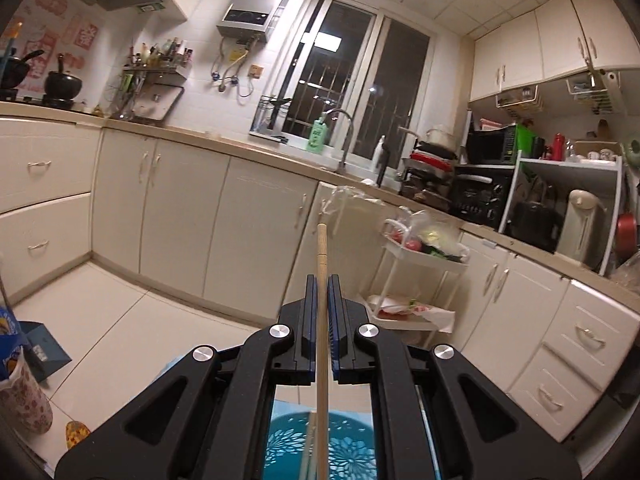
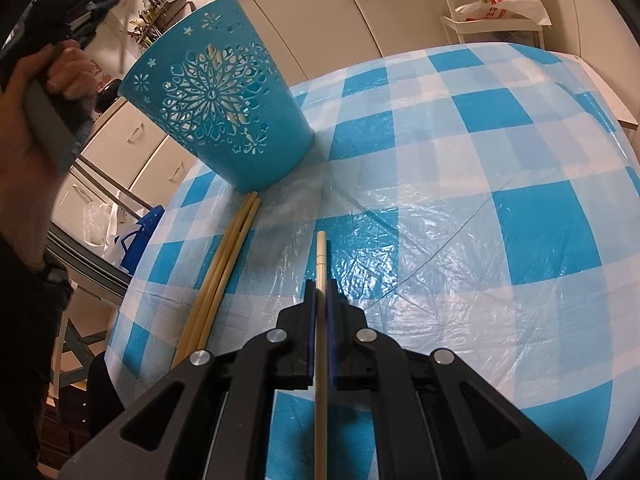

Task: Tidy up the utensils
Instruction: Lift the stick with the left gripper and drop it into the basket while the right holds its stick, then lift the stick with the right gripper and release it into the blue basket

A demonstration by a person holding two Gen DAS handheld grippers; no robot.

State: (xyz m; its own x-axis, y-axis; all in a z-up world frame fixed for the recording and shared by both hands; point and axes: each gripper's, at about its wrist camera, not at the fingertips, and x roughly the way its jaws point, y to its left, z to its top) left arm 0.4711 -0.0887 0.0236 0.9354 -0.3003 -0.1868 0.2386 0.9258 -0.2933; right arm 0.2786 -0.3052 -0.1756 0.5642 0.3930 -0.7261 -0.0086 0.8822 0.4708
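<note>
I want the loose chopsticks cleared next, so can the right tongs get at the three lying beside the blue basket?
Probably not yet: the right tongs are shut on a chopstick. The path to the three chopsticks beside the blue basket looks free otherwise.

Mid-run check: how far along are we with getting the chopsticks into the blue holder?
Done: light sticks show through the cutouts of the blue holder, so some seem to be inside already. In hand: the left gripper is shut on one chopstick, and the right gripper is shut on another chopstick. Left: loose chopsticks lie on the checked tablecloth beside the holder.
</note>
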